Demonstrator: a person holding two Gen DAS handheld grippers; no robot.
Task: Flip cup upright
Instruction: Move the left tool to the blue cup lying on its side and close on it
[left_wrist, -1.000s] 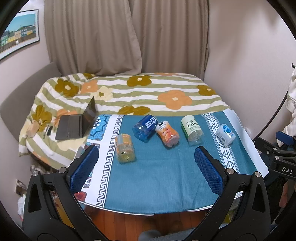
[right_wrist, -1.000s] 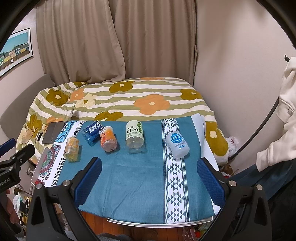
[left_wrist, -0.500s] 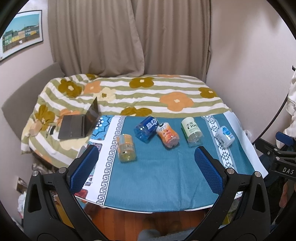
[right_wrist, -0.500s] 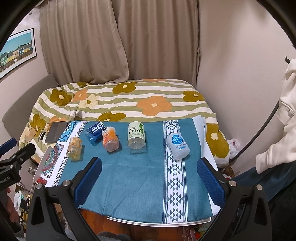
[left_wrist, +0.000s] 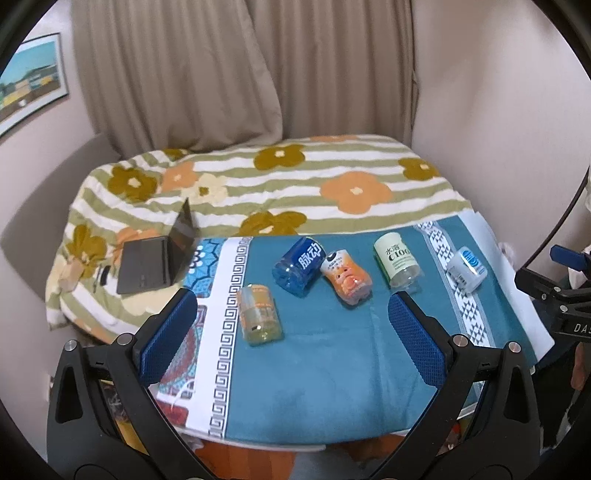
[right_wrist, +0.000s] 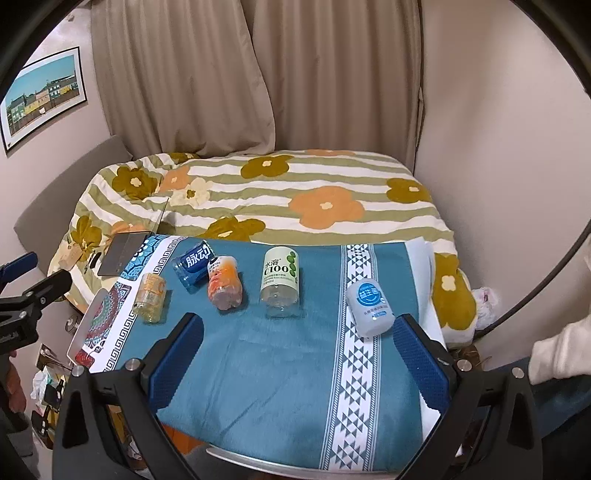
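You hold both the left gripper (left_wrist: 291, 336) and right gripper (right_wrist: 297, 354) wide open and empty, back from the five cups (right_wrist: 279, 278) lying sideways, ready to pick one.

A home bedroom: a bed under a green-striped quilt with orange and olive flowers (right_wrist: 280, 195) fills the room, beige floor-length curtains (right_wrist: 258, 74) hanging behind it, a framed townscape picture (right_wrist: 40, 96) on the wall beside it, and a dark open laptop (left_wrist: 155, 258) resting on the quilt.

small print on the white cup (right_wrist: 370, 307) is unreadable.
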